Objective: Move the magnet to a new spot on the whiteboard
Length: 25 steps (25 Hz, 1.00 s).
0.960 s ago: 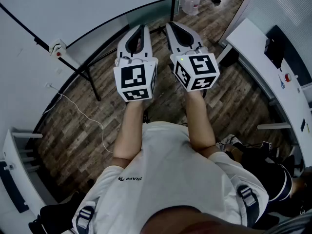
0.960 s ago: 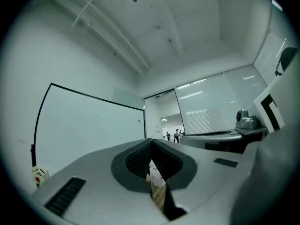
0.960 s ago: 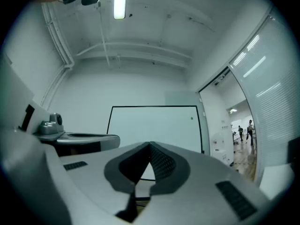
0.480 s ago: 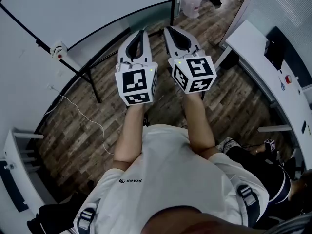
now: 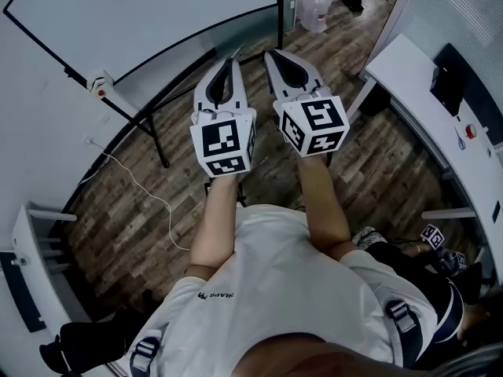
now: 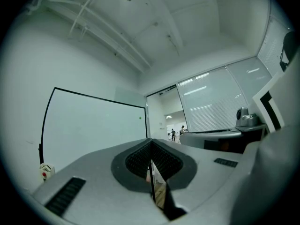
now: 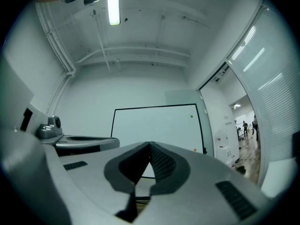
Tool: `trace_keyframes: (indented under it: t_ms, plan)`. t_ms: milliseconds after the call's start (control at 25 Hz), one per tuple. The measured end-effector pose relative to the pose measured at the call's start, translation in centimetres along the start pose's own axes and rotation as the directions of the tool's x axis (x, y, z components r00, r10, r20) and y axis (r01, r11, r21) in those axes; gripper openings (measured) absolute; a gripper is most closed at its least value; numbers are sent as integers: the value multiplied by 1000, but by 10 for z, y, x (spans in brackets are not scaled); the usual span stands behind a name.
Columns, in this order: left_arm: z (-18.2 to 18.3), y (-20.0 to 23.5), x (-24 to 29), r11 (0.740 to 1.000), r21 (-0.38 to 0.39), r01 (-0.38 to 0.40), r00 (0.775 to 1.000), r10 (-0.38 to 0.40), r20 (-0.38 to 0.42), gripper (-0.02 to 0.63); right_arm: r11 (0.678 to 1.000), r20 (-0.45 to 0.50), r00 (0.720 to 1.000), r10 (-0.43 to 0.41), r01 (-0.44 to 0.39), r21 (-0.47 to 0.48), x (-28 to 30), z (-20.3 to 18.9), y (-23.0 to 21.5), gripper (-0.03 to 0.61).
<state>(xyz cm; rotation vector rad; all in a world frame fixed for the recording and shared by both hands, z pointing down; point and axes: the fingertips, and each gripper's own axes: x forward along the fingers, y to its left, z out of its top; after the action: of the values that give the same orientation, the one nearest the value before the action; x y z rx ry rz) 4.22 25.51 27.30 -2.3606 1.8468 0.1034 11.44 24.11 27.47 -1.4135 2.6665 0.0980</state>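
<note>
One big white whiteboard (image 5: pixel 141 14) with a thin black frame stands on a dark stand against the wall, over a floor of brown wooden planks (image 5: pixel 157 210). Facing it is one person in a white T-shirt (image 5: pixel 275 289), both forearms stretched forward. Each hand carries a grey two-jaw claw topped with a black-and-white marker cube. That makes two claws side by side, the left gripper (image 5: pixel 233 56) and the right gripper (image 5: pixel 271 54). Both have their jaws pressed together with nothing between them.

Two small round magnets sit on the board. One green magnet (image 7: pixel 191 116) is near the upper right corner, and one orange magnet (image 7: pixel 194 150) is low by the right edge. Both are well apart from either claw, ahead of the tips.
</note>
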Motion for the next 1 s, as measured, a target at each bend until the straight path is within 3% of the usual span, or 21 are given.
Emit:
trace_keyframes:
  t_ms: [480, 1000]
  plan:
    - [-23, -7, 7, 999, 4, -46, 998, 46, -38, 3, 999, -12, 1000, 20, -20, 29, 0, -15, -18, 14]
    - [-64, 32, 116, 999, -6, -48, 998, 47, -51, 3, 1000, -45, 999, 3, -1, 24, 97, -51, -71, 14]
